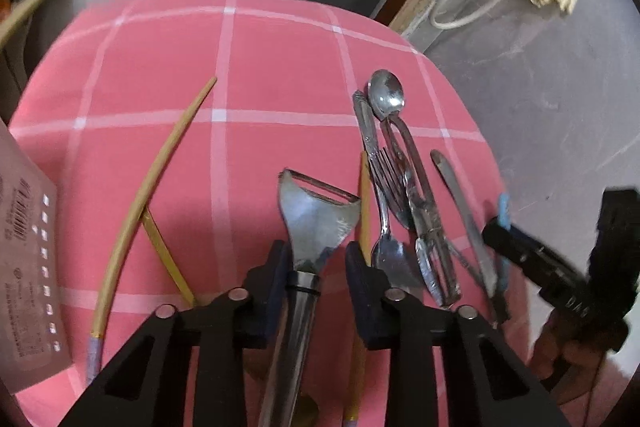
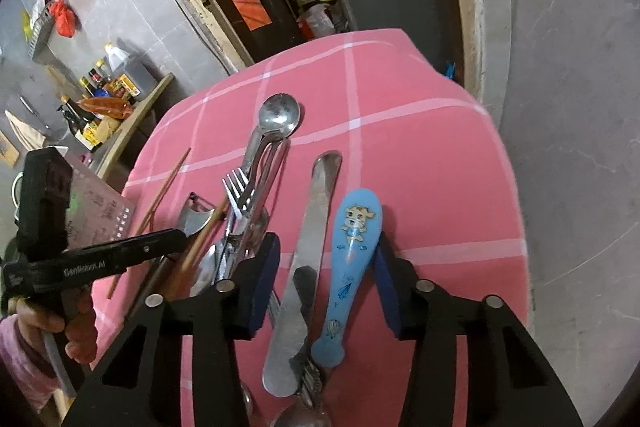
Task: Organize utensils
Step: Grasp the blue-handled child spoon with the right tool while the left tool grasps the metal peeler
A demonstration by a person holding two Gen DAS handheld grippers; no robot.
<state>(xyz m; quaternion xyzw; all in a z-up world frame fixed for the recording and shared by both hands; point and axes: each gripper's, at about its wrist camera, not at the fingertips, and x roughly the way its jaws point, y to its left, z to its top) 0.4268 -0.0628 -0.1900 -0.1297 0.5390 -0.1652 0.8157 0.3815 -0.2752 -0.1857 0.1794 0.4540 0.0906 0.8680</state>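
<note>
Two grippers work over the pink checked desk (image 1: 280, 67). The left gripper (image 1: 316, 281) has its jaws partly spread around the neck of a steel peeler (image 1: 316, 215); narrow gaps show between its dark blue pads (image 1: 280, 267) and the metal, so the pads do not press on it. The peeler is dull, scuffed steel with a Y-shaped head, a thin slanted blade across the top and a round polished handle running back under the gripper. The right gripper (image 2: 326, 267) has its jaws spread wider, with a flat steel knife (image 2: 308, 255) and a pale blue plastic spoon (image 2: 352, 259) lying between them; the spoon's printed cartoon animal faces up, and its edge is just beside the right-hand pad. Just right of the peeler lies a tangled heap of steel spoons and forks (image 1: 400, 187). Left of the peeler lie bamboo chopsticks (image 1: 140, 203), crossing each other.
</note>
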